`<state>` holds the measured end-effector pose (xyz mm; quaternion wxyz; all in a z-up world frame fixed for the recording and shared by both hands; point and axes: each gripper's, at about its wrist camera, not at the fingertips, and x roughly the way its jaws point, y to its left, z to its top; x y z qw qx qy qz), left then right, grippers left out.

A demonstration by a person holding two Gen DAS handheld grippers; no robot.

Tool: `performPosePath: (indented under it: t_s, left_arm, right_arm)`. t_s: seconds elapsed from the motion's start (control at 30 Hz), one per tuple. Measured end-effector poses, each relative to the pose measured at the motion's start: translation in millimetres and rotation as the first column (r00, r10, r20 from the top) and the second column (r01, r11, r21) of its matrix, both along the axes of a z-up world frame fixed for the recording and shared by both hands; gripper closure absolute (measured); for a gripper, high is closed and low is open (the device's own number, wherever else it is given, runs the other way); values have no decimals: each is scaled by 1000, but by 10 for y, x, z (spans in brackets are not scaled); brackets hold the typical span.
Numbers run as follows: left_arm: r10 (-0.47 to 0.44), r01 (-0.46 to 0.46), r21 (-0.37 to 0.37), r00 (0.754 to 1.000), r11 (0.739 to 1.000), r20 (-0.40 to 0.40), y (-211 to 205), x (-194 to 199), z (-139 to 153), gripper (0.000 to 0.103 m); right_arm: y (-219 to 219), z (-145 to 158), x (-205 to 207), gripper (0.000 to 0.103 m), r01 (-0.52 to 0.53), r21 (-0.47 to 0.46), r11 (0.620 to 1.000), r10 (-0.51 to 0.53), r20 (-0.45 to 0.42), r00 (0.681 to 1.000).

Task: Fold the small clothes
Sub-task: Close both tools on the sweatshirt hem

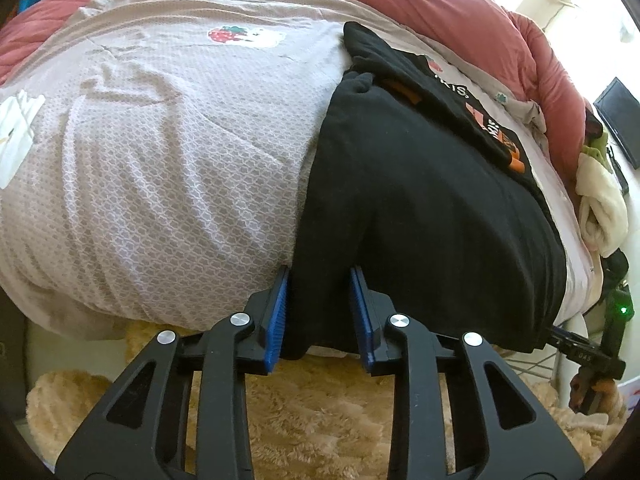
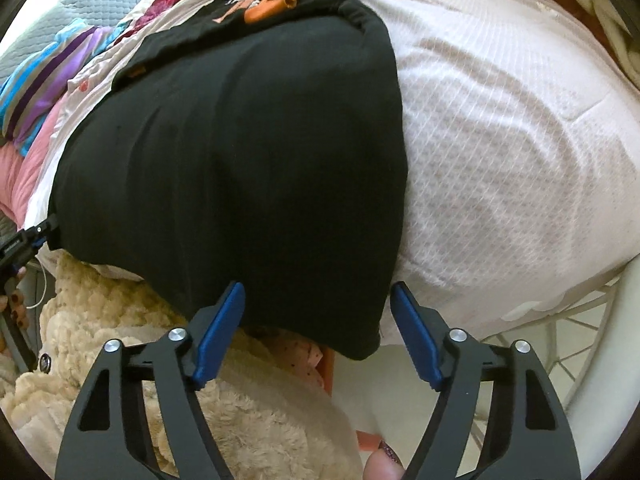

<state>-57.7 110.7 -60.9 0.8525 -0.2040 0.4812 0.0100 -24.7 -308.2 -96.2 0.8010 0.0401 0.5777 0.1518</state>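
Note:
A black garment (image 1: 424, 208) with an orange print lies on the patterned bedsheet (image 1: 168, 168), its lower hem hanging over the bed's front edge. My left gripper (image 1: 320, 312) is open, its blue pads on either side of the hem's left corner without pinching it. In the right wrist view the same garment (image 2: 248, 168) covers the left half of the bed. My right gripper (image 2: 316, 320) is wide open around the hem's right corner. The left gripper shows at the far left (image 2: 28, 240) of that view.
A pink quilt (image 1: 460, 12) lies along the far side of the bed. A fluffy beige blanket (image 1: 312, 412) lies below the bed's front edge. Striped and pink clothes (image 2: 44, 80) lie at the far left in the right wrist view. A white frame (image 2: 580, 320) stands at right.

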Motion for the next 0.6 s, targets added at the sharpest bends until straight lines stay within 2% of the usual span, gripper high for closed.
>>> performPosePath:
  t_s: [0.07,0.13,0.23,0.3,0.37,0.47,0.6]
  left_arm:
    - [0,0,-1,1000,1000,-2,-6,17,-10,82]
    - [4,-4,-8,1000,1000,-3,0,21,-16,82]
    - [8,-8,-29,1000,1000,0,19,21,-34,83]
    - [14,-14,-45,1000,999,1,46,17,-36,88]
    - [20,-20,-54,1000,998,2,68,-1,-27,93]
    - [22,-22,-54,1000,998,11,72,-29,25,99]
    - [14,-10,-70,999,997,46,56,-84,132,100]
  right_arm:
    - [-24,-53,6,42,0,-3,1000,0,-9,1000]
    - [-46,-85,6,64,-5,10,1000,5,-26,1000]
    - [-65,-34,-13,83,-33,-14,999,32,-15,999]
    - [-96,33,-23,91,-39,-9,999,39,-8,999]
    - [-151,147,-13,95,-43,43,998,43,-1,999]
    - [-171,381,-9,95,-58,134,989,53,41,998]
    - [-153,673,38,95,-90,195,977,66,123,990]
